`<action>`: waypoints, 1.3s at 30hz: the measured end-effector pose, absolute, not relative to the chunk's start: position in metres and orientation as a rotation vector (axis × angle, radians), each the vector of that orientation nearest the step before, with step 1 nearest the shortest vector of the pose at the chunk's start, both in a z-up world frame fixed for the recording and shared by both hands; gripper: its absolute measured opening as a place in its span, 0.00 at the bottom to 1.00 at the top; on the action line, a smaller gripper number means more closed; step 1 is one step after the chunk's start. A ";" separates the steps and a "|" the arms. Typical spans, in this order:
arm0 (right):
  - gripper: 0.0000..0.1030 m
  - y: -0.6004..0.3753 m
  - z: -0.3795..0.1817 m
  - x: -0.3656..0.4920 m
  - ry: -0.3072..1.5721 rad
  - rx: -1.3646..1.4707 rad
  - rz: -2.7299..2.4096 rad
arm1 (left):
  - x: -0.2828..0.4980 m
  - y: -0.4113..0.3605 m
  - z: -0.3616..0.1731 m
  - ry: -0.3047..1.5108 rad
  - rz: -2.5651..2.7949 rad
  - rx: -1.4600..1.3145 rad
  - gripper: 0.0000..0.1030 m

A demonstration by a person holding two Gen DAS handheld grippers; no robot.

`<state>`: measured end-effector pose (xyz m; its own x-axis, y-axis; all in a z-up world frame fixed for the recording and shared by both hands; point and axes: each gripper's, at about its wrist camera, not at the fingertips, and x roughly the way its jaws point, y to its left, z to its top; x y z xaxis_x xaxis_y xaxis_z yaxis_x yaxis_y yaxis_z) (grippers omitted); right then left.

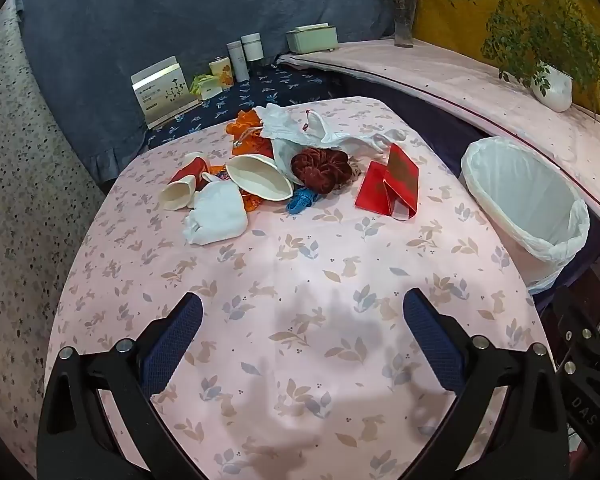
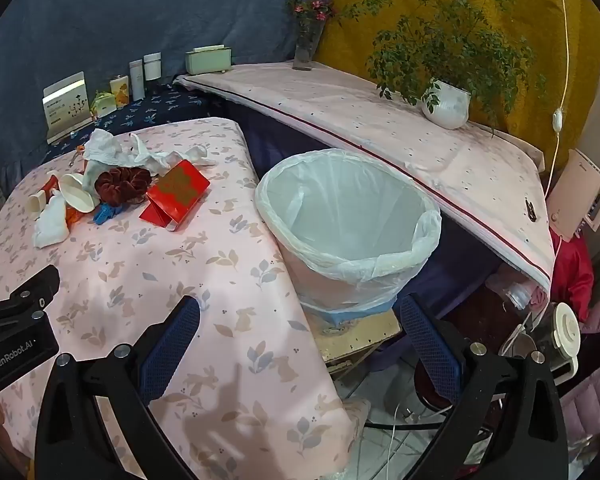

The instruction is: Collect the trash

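A heap of trash lies at the far side of the pink table [image 1: 300,280]: a red folded box [image 1: 392,186], white paper cups [image 1: 260,178], a crumpled tissue [image 1: 216,214], a dark red scrunchie [image 1: 320,168], a blue clip [image 1: 300,202] and a white plastic bag [image 1: 300,128]. A bin lined with a white bag [image 1: 524,204] stands to the table's right. My left gripper [image 1: 302,320] is open and empty above the near tabletop. My right gripper [image 2: 300,328] is open and empty near the table's right edge, before the bin [image 2: 348,224]. The red box [image 2: 178,194] shows there too.
A long pink-covered shelf [image 2: 380,120] runs behind the bin with a potted plant [image 2: 446,104] and a flower vase [image 2: 306,48]. Boxes and jars [image 1: 236,60] stand on a dark blue cloth beyond the table. A kettle [image 2: 560,332] and cables lie on the floor at right.
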<state>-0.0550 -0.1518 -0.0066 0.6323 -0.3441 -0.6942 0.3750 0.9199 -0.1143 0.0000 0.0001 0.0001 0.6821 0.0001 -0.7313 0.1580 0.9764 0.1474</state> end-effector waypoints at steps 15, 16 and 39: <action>0.93 -0.155 -0.006 -0.057 0.789 0.045 -0.418 | 0.001 0.001 0.000 0.817 -0.096 0.211 0.93; 0.93 -0.154 -0.006 -0.056 0.789 0.044 -0.420 | 0.001 0.001 0.001 0.816 -0.096 0.212 0.93; 0.93 -0.151 -0.007 -0.058 0.787 0.030 -0.423 | -0.001 -0.001 0.002 0.812 -0.100 0.203 0.93</action>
<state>-0.0583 -0.1512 -0.0071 0.6264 -0.3582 -0.6923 0.3803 0.9157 -0.1297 -0.0011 -0.0010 0.0021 0.6849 -0.0107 -0.7285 0.1661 0.9758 0.1419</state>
